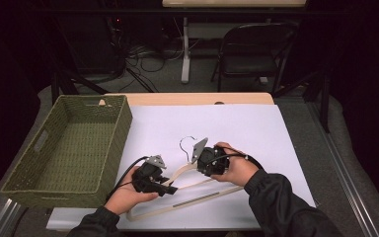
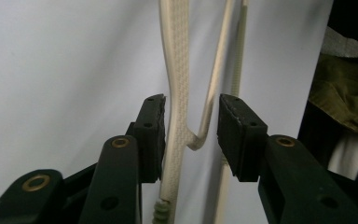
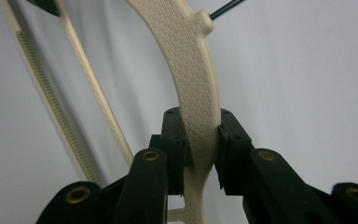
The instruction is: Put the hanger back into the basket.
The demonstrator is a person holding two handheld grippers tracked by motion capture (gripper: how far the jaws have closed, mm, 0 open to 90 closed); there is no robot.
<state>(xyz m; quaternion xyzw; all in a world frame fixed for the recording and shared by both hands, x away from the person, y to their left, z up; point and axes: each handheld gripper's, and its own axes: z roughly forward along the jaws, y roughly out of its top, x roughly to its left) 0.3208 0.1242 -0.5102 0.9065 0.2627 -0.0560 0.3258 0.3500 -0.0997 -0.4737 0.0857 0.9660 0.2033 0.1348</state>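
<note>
While the right gripper (image 3: 200,140) clamps the cream hanger (image 1: 187,193) lying on the white sheet (image 1: 256,133), left gripper (image 2: 191,126) stands apart around its arm; judged a handover. Next: right carries alone toward basket (image 1: 121,133).

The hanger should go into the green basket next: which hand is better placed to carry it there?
The right: its tongs are clamped on the hanger, while the left tongs stand open around it, although nearer the basket.

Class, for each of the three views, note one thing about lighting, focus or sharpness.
High view: white sheet lit, surroundings nearly black. Left gripper view: hanger sharp, green basket at the edge dim and soft. Right gripper view: hanger's weave crisp between the right gripper jaws, far bars slightly blurred.
</note>
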